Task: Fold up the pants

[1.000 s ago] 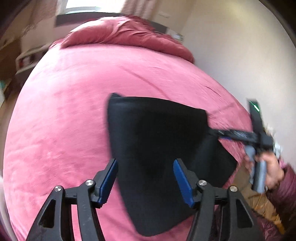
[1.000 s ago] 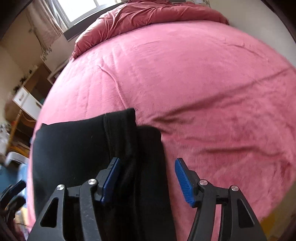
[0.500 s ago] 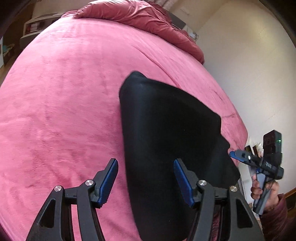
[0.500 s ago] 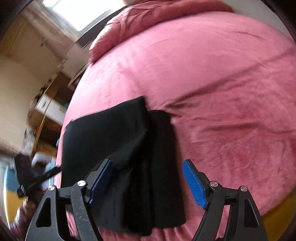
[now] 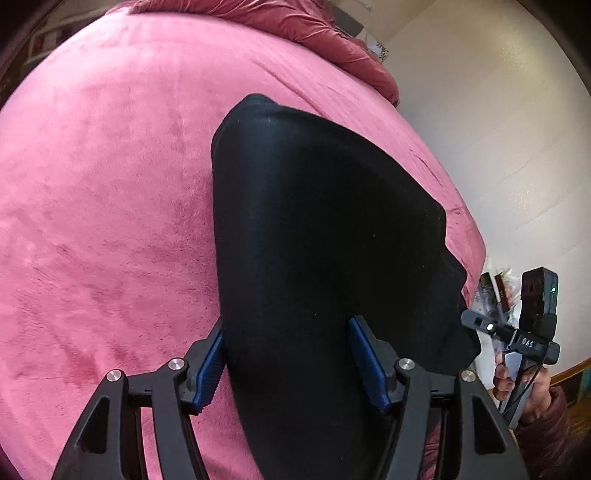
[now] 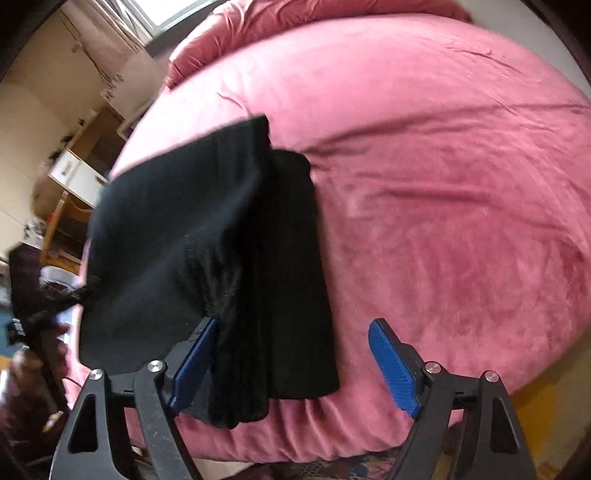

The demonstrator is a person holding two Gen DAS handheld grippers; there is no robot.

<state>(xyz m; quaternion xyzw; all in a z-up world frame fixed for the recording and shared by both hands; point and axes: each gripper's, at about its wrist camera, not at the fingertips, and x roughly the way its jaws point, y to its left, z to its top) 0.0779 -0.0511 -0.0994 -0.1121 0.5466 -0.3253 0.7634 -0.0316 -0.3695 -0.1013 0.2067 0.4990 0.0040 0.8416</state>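
Note:
Black pants (image 5: 314,221) lie folded on the pink bed (image 5: 110,184). My left gripper (image 5: 286,326) hangs low over their near end, its jaws wide and straddling the cloth's left edge; the pads do not press on it. The right gripper (image 5: 476,324) shows at the far right in a hand (image 5: 517,373). In the right wrist view the pants (image 6: 177,221) show stacked layers and a raised ridge of cloth that runs down to the left pad. My right gripper (image 6: 293,323) is opening, with the layered edge between its jaws and not pinched.
A crumpled pink duvet (image 5: 295,26) lies at the head of the bed. A pale wall (image 5: 509,147) runs along the bed's far side. White and wooden furniture (image 6: 74,173) stands beyond the other side. The bed's near edge (image 6: 332,439) drops to yellow floor (image 6: 535,406).
My left gripper has sunk closer to the pants' near end. The right gripper's jaws have spread and it has drawn back from the cloth toward the bed's edge.

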